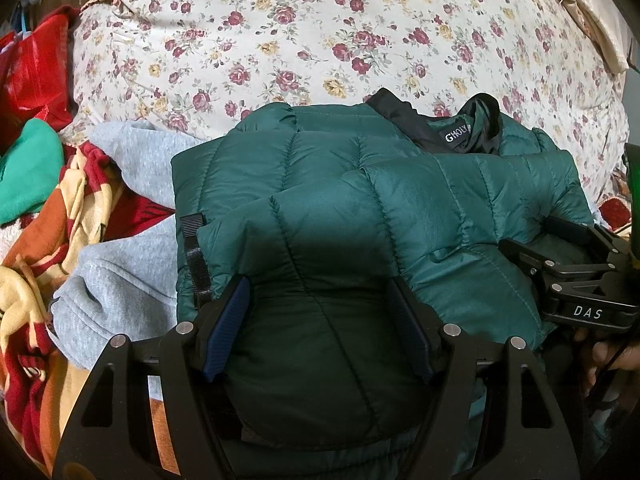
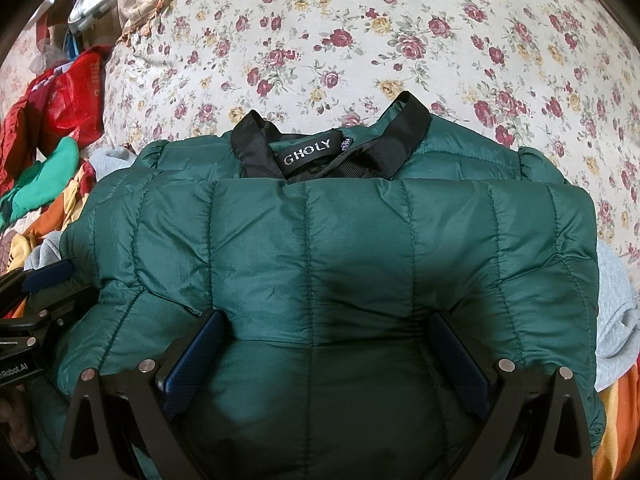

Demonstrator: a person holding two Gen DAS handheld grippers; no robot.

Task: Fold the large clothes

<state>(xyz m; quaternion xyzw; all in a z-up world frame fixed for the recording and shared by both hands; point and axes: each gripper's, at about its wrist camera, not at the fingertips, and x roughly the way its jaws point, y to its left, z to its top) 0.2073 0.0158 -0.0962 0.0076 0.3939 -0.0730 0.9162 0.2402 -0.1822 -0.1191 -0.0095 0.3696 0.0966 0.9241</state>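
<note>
A dark green quilted jacket lies folded on the flowered bed sheet, its black collar and label at the far end. My left gripper is shut on the puffy near-left fold, which bulges between the blue pads. My right gripper grips the near-right part of the jacket the same way, with creases running out from both pads. In the left wrist view the right gripper shows side-on at the right edge, fabric between its fingers. One blue left pad shows at the right wrist view's left edge.
A grey sweatshirt lies under and left of the jacket, over a red, orange and yellow striped blanket. A green garment and a red bag sit further left. A hand holds the right gripper. Beige cloth is at the back.
</note>
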